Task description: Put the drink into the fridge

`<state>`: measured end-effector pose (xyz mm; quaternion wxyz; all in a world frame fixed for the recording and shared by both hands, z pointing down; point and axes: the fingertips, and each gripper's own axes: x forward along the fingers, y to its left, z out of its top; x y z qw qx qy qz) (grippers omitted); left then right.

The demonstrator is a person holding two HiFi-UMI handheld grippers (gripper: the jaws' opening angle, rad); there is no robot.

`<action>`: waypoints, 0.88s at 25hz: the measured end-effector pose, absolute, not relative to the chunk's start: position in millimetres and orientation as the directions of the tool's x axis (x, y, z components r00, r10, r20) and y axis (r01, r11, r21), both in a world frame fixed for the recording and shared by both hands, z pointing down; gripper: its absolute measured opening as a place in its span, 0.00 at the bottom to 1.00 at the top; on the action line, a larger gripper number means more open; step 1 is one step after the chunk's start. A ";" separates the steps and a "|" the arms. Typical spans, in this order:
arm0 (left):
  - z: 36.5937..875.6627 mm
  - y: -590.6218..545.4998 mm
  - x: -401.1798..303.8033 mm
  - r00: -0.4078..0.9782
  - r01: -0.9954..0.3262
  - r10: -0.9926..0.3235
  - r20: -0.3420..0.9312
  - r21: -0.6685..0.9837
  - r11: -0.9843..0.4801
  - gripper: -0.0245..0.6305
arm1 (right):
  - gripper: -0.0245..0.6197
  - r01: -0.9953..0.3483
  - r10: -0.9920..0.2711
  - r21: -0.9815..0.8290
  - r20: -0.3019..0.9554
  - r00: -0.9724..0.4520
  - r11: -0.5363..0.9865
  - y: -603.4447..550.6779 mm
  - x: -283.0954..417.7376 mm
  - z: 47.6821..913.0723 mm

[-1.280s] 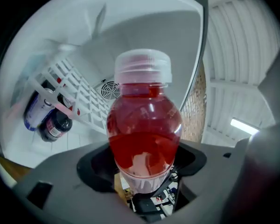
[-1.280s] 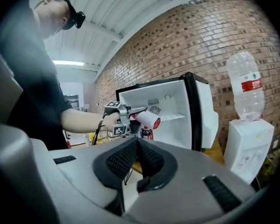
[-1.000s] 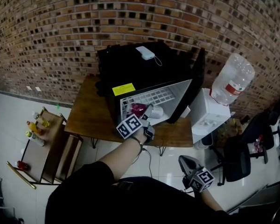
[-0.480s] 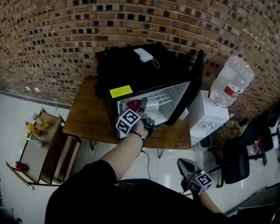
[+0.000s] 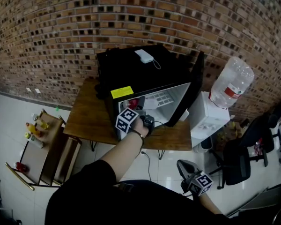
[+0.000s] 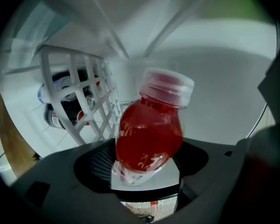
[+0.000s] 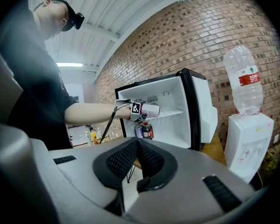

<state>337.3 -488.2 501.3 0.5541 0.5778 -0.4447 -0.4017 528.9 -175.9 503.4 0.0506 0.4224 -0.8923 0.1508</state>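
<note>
The drink, a red bottle [image 6: 151, 127] with a clear cap, lies tilted between the jaws of my left gripper [image 6: 147, 160], cap pointing into the white fridge interior [image 6: 224, 78]. The pads still touch its base while the jaws are opening. From the head view, my left gripper [image 5: 139, 109] reaches into the black mini fridge [image 5: 145, 69], whose door [image 5: 193, 86] stands open to the right. In the right gripper view the bottle [image 7: 151, 110] is level with the upper shelf. My right gripper [image 5: 185, 165] hangs low at my right side, shut and empty.
Dark cans [image 6: 65, 108] sit behind a white wire rack [image 6: 86, 94] inside the fridge. The fridge stands on a wooden table [image 5: 89, 118]. A white water dispenser [image 5: 206, 121] with a big bottle is to the right, an office chair [image 5: 243, 156] beyond, a low cart [image 5: 40, 139] with bottles to the left.
My left gripper has pushed deeper into the fridge with the red bottle. The right gripper has stayed low at my side.
</note>
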 end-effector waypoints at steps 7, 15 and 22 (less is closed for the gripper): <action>498.9 -481.7 340.8 0.318 -0.052 -0.948 -0.020 0.998 -0.038 0.48 | 0.05 -0.770 -0.740 -0.226 0.216 -0.637 0.597 -175.7 528.1 502.8; 495.4 -463.7 347.6 0.433 -0.099 -0.900 -0.051 0.990 -0.104 0.48 | 0.05 -0.762 -0.735 -0.228 0.204 -0.646 0.606 -180.7 518.0 506.0; 489.3 -448.4 339.7 0.479 -0.097 -0.876 -0.062 0.988 -0.123 0.48 | 0.05 -0.764 -0.736 -0.217 0.206 -0.644 0.608 -177.0 496.5 506.4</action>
